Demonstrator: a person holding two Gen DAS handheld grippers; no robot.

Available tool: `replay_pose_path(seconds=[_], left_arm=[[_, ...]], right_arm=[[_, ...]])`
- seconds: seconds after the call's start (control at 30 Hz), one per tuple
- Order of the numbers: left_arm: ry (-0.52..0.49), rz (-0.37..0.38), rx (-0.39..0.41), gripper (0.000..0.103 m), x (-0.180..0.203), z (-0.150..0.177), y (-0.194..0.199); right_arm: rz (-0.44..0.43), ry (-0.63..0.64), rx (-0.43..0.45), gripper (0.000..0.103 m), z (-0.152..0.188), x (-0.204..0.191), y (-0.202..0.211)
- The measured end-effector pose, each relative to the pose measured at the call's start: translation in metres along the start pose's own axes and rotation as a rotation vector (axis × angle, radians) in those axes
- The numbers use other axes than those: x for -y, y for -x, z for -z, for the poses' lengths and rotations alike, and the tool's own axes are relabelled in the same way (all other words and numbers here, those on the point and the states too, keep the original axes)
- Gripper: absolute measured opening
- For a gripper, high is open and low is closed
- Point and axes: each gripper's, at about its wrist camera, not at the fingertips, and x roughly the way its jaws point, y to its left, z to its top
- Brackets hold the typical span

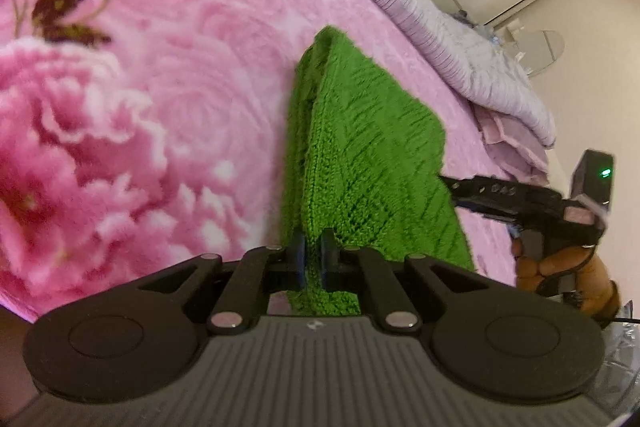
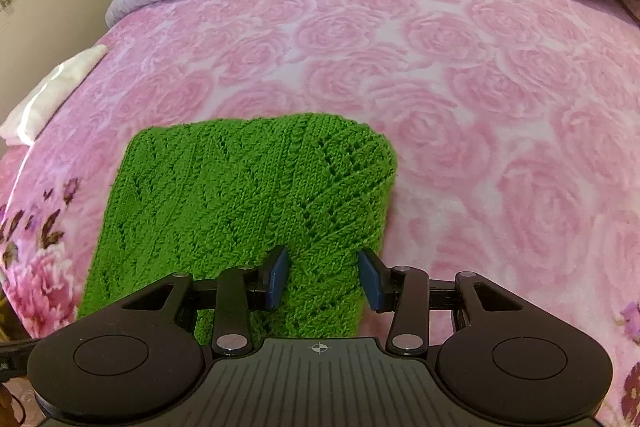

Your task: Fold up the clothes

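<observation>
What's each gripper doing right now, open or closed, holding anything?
Left gripper: closed on an edge of the green knit garment.
Right gripper: open, holding nothing, poised over the garment's near end.

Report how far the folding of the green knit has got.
Done: the green knit already lies doubled into a compact rectangle on the pink blanket. In hand: the left tongs are shut on its near edge, while the right tongs are open over it. Left: at most a last fold or releasing it.
</observation>
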Motion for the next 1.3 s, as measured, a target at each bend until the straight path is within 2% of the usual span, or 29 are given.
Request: replay_pose_path(seconds=[0.3,0.47,0.63,0.73,0.83,0.87,1.0,1.07,1.2,1.3], left_arm=[[-0.011,-0.019,0.002,0.006,0.001,0.002,0.002],[-0.031,-0.037,0.008,0.007,0.005,0.003,0.003],[-0.042,-0.042,0.011,0.007,0.006,0.004,0.004],[-0.061,-0.051,0.011,0.007,0.008,0.005,0.004],[-0.057,-0.053,0.012,0.007,0.006,0.008,0.004],[-0.057,-0.056,0.015,0.008,0.007,0.009,0.005],[-0.045,-0.064,0.022,0.008,0.013,0.006,0.017],[-0.059,-0.072,0.056,0.008,0.021,0.006,0.031],[-0.137,-0.079,0.119,0.008,0.044,0.013,0.056],[-0.239,-0.063,0.091,0.008,0.066,0.026,0.048]], right_arm=[[0.001,-0.001,0.013,0.043,0.002,0.001,0.002],[-0.080,-0.097,0.080,0.043,0.019,0.015,0.034],[-0.247,-0.112,0.174,0.038,0.062,0.018,0.081],[-0.312,-0.091,0.145,0.032,0.080,0.008,0.078],[-0.204,-0.036,0.038,0.024,0.097,-0.001,0.042],[-0.207,-0.038,0.064,0.024,0.102,0.000,0.040],[-0.148,0.025,0.054,0.025,0.094,-0.015,0.057],[-0.142,0.031,0.069,0.025,0.094,-0.019,0.064],[-0.153,-0.004,0.126,0.025,0.103,-0.021,0.080],[-0.167,-0.038,0.179,0.025,0.113,-0.021,0.087]])
